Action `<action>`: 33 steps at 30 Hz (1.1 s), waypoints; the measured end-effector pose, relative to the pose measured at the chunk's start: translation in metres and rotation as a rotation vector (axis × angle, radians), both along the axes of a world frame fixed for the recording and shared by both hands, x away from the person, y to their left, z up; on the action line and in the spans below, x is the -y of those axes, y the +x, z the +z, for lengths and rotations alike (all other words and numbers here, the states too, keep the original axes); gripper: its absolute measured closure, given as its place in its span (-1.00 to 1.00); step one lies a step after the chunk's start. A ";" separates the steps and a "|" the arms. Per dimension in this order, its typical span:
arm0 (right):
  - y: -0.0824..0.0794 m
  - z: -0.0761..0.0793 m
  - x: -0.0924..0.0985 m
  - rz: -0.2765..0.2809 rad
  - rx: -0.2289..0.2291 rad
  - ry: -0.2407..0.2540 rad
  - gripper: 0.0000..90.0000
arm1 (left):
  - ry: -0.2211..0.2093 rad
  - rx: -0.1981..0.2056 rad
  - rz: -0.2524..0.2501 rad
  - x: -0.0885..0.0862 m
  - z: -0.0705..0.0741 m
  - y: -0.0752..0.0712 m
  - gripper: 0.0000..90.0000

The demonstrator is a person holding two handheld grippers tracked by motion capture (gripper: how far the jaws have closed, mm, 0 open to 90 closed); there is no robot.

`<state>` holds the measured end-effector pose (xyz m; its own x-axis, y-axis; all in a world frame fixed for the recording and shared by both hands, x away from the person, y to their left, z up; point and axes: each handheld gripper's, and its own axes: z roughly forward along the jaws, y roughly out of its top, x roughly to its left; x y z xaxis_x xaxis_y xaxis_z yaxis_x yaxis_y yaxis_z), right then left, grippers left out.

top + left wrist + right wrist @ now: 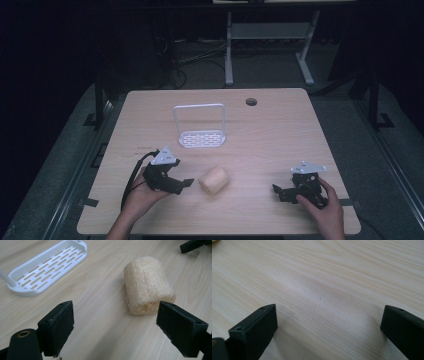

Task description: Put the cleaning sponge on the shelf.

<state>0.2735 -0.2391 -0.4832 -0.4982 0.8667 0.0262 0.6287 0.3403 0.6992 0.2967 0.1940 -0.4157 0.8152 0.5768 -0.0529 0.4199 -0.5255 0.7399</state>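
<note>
- The sponge (214,180), a pale, fibrous roll like a loofah, lies on its side on the table (280,140) toward the near edge, between the two grippers and closer to the left one.
- Judged by its open, woven look, it should be very light, soft and springy, and rough enough not to slip; it will squash under a hard squeeze but is not fragile.
- The best hold looks to be across the rounded middle of the roll, one jaw on each long side; pinching the frayed ends would give less grip and might let it twist.
- The left gripper (186,183) rests at the sponge's 9 o'clock, jaws spread wide and holding nothing. In the left gripper view the sponge (148,285) sits ahead at about 1 o'clock, off the centre line, so the gripper would need to swing that way before closing.
- The right gripper (278,192) sits at the sponge's 3 o'clock, well apart, jaws also spread wide over bare wood.
- The white rack (201,138), a slotted tray with a tall wire handle, stands at the sponge's 12 o'clock, near but not touching.
- Open tabletop lies all around the sponge. The table's near edge is at 6 o'clock, close enough to mind when lifting.
</note>
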 end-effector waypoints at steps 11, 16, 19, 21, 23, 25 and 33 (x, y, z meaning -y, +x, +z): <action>0.000 0.000 0.000 -0.001 -0.001 0.000 -0.99 | -0.013 0.005 -0.052 0.022 0.007 0.006 -0.69; 0.000 0.000 0.000 0.000 -0.001 0.000 -0.99 | -0.016 0.001 -0.069 0.030 0.009 0.007 -0.69; 0.000 0.000 0.000 -0.001 -0.001 0.001 -0.99 | -0.023 0.000 -0.072 0.034 0.010 0.007 -0.69; 0.000 0.000 0.000 0.000 -0.001 0.000 -0.99 | -0.024 0.002 -0.080 0.037 0.010 0.008 -0.69; 0.000 0.000 0.000 -0.001 -0.001 0.000 -0.98 | -0.021 0.000 -0.088 0.039 0.011 0.008 -0.69; 0.000 0.000 0.000 0.000 0.000 0.000 -0.99 | -0.027 0.002 -0.091 0.042 0.011 0.009 -0.69; 0.000 0.000 0.000 -0.001 -0.001 0.001 -0.98 | -0.027 0.001 -0.108 0.052 0.012 0.012 -0.69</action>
